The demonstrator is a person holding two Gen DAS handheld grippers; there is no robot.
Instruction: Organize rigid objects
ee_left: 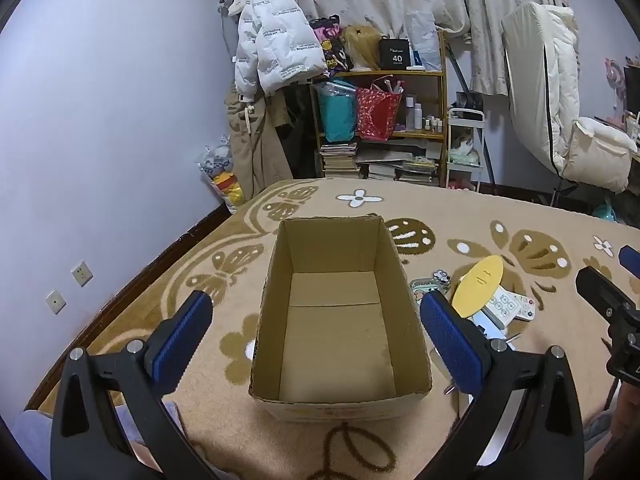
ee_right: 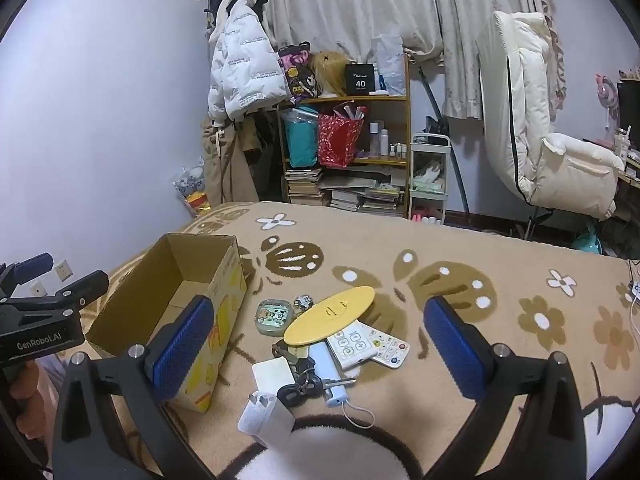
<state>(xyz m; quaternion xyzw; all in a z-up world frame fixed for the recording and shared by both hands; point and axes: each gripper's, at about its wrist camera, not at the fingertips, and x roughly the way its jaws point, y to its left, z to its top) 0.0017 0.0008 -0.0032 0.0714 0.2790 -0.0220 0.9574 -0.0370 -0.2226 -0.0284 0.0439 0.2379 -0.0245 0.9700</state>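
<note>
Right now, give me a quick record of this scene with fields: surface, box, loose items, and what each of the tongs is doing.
surface: patterned blanket
box: cardboard box, open, nothing seen inside
loose items: beside the box, a pile with a yellow oval disc leaning on two white remotes, keys, a white charger, a small green case
left tongs: open, either side of the box, holding nothing
right tongs: open above the pile, holding nothing
</note>
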